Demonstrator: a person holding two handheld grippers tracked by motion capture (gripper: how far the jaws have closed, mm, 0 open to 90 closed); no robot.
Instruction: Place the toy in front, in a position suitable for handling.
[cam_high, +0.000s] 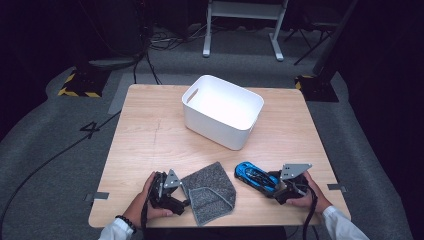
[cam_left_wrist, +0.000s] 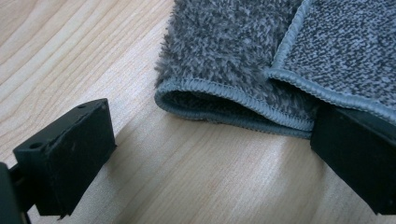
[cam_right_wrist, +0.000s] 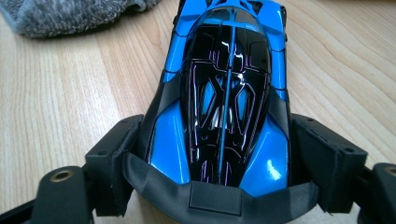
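A blue and black toy car (cam_high: 252, 175) (cam_right_wrist: 224, 93) stands on the wooden table at the front right. My right gripper (cam_high: 273, 183) (cam_right_wrist: 215, 140) is shut on its rear end, one pad against each flank. To its left lies a folded grey cloth (cam_high: 212, 192) (cam_left_wrist: 233, 51). My left gripper (cam_high: 183, 202) (cam_left_wrist: 210, 140) rests at the cloth's left edge with its jaws open wide. In the left gripper view the cloth's hemmed corner lies between the jaws, with one jaw right at the fold and the other apart on bare wood.
A white plastic bin (cam_high: 200, 117) stands at the middle of the table (cam_high: 145, 140), farther back, with a handle slot in its left wall. Beyond the table are grey floor, cables and a stand's legs.
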